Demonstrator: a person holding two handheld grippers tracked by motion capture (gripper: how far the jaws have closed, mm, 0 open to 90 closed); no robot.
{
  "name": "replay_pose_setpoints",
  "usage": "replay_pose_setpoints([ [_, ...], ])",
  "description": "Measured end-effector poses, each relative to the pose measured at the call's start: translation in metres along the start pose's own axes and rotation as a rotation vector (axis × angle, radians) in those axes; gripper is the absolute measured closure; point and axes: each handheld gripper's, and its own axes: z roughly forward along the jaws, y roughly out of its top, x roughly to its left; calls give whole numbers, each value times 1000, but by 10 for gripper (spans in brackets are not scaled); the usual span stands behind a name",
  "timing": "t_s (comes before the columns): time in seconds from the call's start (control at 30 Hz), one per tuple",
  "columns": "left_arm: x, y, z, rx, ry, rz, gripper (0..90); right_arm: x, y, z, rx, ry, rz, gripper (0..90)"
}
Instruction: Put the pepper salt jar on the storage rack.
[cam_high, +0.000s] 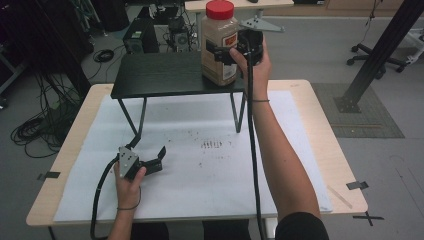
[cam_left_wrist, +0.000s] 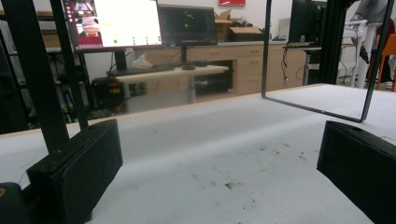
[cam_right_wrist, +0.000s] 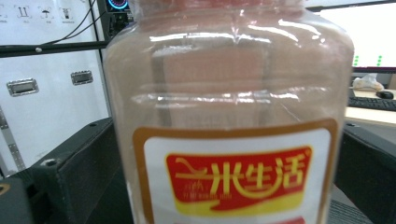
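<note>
White paper covers your table (cam_high: 300, 165), and the small black stand (cam_high: 165, 75) at its far side lifts the jar (cam_high: 219, 45) onto a raised spot. Your right gripper (cam_high: 227, 52) brackets that jar with jaws spread wide, pads apparently off the plastic, so the jar stands upright on its own near the stand's right end. It is red-lidded and filled with something tan (grainy, perhaps). Your left gripper (cam_high: 152, 159) lies open and empty on the paper.

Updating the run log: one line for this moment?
jar: upright on black shelf | right gripper: open around jar | left gripper: open, empty, over table
</note>
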Motion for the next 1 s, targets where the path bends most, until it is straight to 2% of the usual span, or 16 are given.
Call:
replay_pose_setpoints([
  [0.73, 2, 0, 1, 8, 2, -33, 4, 1, -6, -38, -37, -27, 22, 9],
  [1.0, 2, 0, 1, 8, 2, -28, 3, 2, -10, -50, -57, -27, 23, 5],
])
